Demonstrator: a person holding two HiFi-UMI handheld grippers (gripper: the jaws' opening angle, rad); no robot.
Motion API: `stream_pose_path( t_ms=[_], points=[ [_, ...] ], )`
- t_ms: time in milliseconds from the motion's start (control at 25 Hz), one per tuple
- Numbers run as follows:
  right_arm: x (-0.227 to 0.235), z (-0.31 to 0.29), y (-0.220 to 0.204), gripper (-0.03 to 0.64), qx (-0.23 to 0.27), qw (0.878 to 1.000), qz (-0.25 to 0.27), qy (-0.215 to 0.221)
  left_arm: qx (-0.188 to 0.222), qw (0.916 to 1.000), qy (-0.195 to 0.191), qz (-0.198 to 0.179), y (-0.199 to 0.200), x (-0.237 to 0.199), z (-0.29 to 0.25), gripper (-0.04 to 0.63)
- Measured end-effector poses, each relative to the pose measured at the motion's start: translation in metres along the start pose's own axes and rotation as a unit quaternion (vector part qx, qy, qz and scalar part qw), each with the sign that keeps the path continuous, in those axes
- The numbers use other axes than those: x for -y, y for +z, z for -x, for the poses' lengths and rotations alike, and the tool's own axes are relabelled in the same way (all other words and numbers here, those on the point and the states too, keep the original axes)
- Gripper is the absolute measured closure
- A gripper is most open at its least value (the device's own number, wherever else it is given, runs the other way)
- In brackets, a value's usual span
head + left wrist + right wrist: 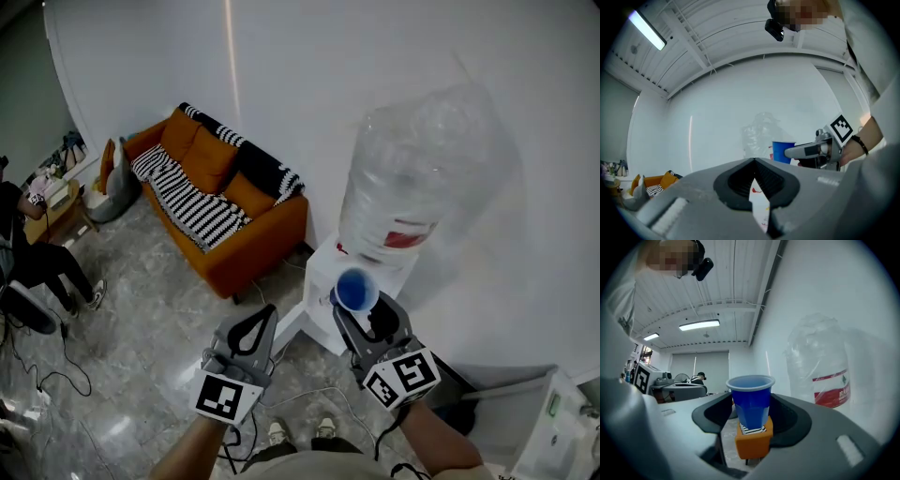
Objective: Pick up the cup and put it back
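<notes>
A blue cup (pixel 355 290) stands upright between the jaws of my right gripper (pixel 361 306), which is shut on its sides just in front of the white water dispenser (pixel 321 277). In the right gripper view the cup (pixel 751 400) fills the gap between the pads, with an orange block (pixel 753 442) under its base. The large clear bottle (pixel 424 178) sits on top of the dispenser. My left gripper (pixel 263 315) hangs to the left of the right one, shut and holding nothing. From the left gripper view the cup (pixel 782 152) and the right gripper (pixel 806 150) show at the right.
An orange sofa (pixel 221 208) with a striped blanket stands against the wall at the left. A seated person (pixel 42 262) and cables (pixel 37 370) are at the far left on the tiled floor. A white unit (pixel 561 424) is at the lower right.
</notes>
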State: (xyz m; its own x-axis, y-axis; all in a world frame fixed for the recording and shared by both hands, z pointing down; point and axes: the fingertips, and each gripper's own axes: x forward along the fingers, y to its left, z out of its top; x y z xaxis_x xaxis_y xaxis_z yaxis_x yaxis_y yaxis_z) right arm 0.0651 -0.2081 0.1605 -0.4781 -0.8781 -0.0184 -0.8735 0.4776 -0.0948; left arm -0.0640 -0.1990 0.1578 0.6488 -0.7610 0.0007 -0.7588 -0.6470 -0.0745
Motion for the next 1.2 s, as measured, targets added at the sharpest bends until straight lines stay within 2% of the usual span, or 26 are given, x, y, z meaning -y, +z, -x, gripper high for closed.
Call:
stream_pose_path(
  t_ms=[360,600,760,920,1200],
  points=[
    [0.050,-0.088,-0.055,0.365,-0.022,0.998,-0.010,-0.056,-0.003,1.0000,0.009,-0.002,-0.022,-0.046,-0.053,0.594],
    [0.081,-0.130,-0.111,0.365,-0.056,0.994,-0.027,-0.088,-0.019,0.9997,0.013,-0.007,-0.066,-0.072,-0.088,0.594],
    [0.107,-0.152,-0.144,0.365,-0.083,0.990,-0.035,-0.109,-0.032,0.9989,0.032,0.014,-0.094,-0.089,-0.106,0.594],
    [0.129,-0.164,-0.168,0.365,-0.098,0.984,-0.040,-0.145,-0.045,0.9986,0.028,-0.002,-0.124,-0.101,-0.124,0.594],
    [0.143,-0.177,-0.205,0.365,-0.108,0.976,-0.037,-0.183,-0.055,0.9982,0.005,-0.023,-0.154,-0.106,-0.146,0.594]
  ],
)
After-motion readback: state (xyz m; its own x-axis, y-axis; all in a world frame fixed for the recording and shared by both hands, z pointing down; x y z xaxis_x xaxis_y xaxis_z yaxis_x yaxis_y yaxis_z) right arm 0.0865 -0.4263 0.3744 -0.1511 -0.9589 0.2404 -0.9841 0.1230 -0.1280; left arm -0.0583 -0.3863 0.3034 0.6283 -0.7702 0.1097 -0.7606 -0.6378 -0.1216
